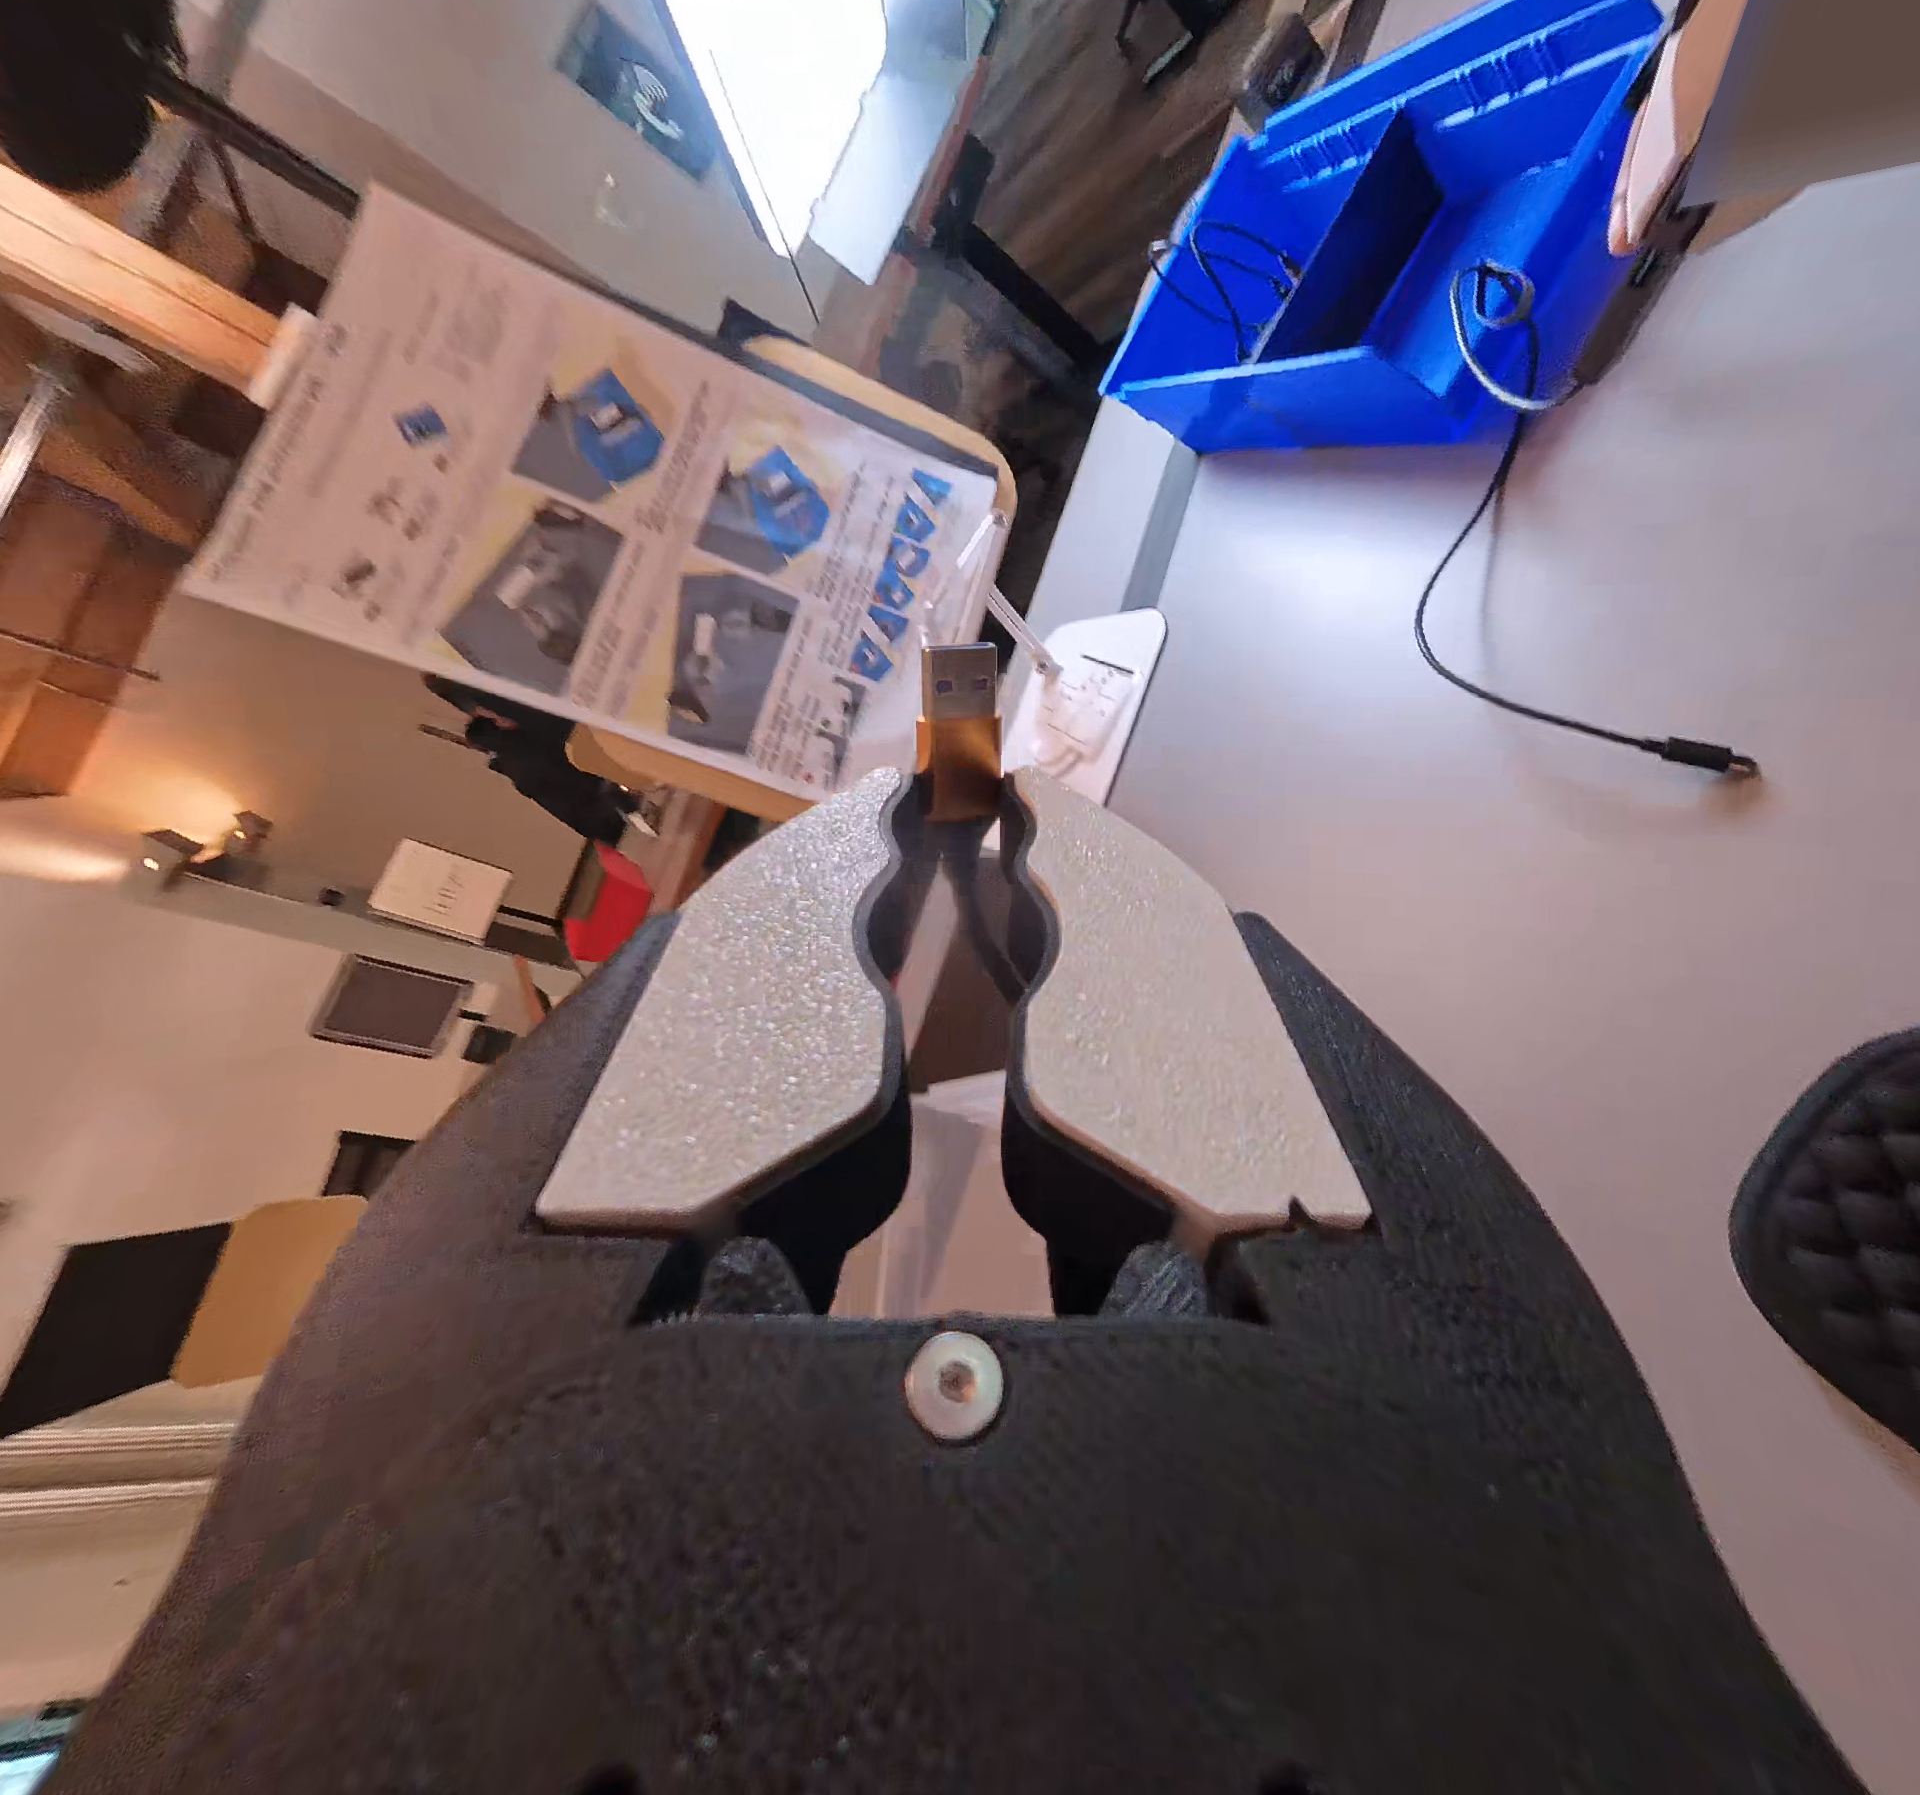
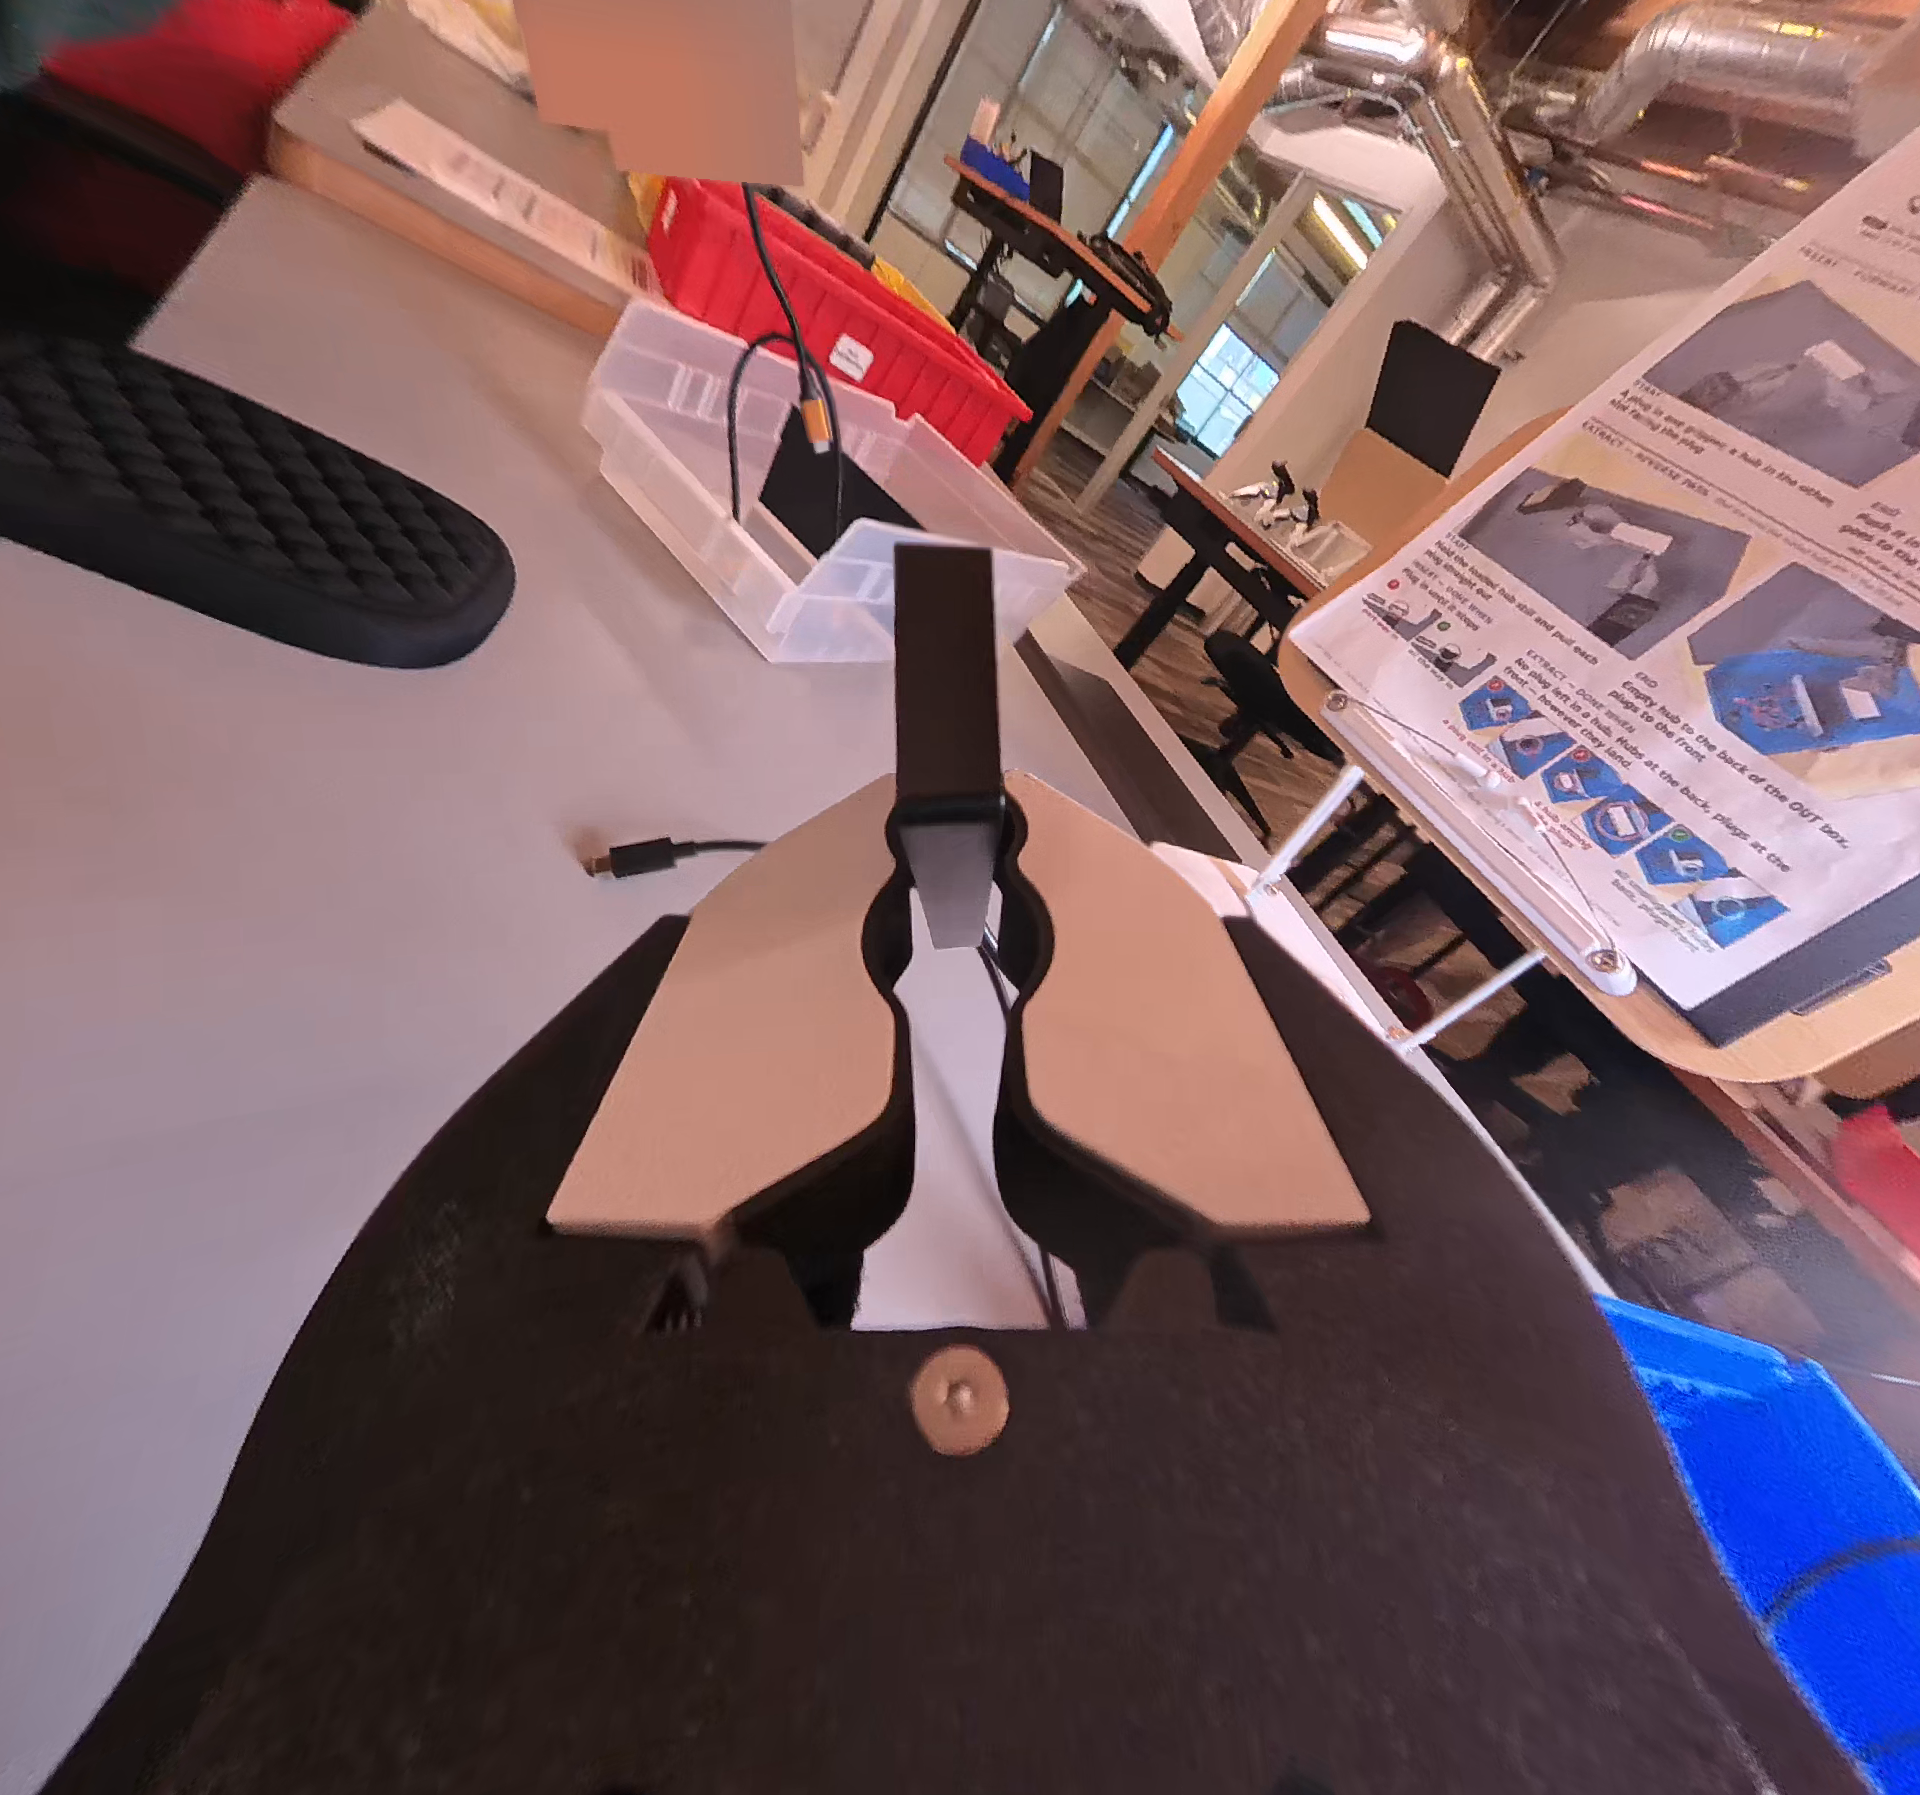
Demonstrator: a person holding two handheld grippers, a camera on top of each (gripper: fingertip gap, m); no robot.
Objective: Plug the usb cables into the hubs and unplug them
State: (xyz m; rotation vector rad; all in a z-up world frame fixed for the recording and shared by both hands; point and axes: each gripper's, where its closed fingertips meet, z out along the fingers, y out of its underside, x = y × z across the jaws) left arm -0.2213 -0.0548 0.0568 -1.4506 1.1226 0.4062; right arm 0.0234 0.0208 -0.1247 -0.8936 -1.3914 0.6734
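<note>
The left claw (image 1: 961, 789) is clamped tight on a USB plug (image 1: 961, 706), its orange collar pinched at the fingertips and the metal end pointing forward, held up off the grey worktop (image 1: 1455, 914). The right claw (image 2: 948, 810) is closed on a slim black hub (image 2: 943, 665), held upright. A blue bin (image 1: 1299, 405) with cables is seen farther back, and a loose black cable (image 1: 1475, 602) lies beside it.

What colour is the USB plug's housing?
Gold-orange housing on the USB plug, clearest in the left wrist view.
</note>
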